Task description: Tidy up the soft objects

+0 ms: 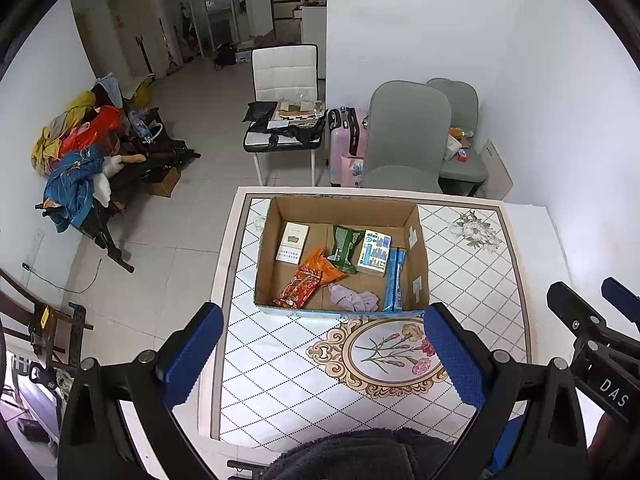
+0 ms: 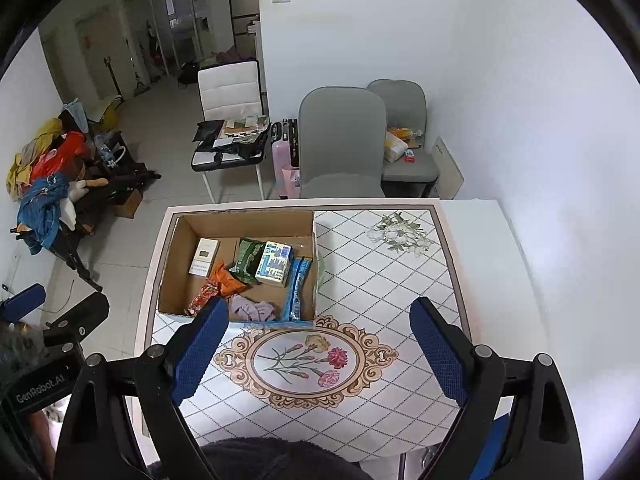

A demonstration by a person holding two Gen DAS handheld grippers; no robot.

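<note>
Left wrist view: left gripper (image 1: 322, 354) spread wide, empty, above the table (image 1: 460, 240). Lilac cloth (image 1: 354, 298) lay crumpled at centre frame in the cardboard box (image 1: 344, 204), near its front wall, straight ahead, no clear long axis. Right gripper (image 2: 320, 354) likewise released; cloth sat left of its axis, so left seemed nearer. Right wrist view alone showed something pale green (image 2: 322, 270) behind the box.

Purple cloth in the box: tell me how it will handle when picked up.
The purple cloth lies crumpled in the cardboard box, so it is probably floppy and will drape. It looks light. Likely no rolling or slipping.
</note>
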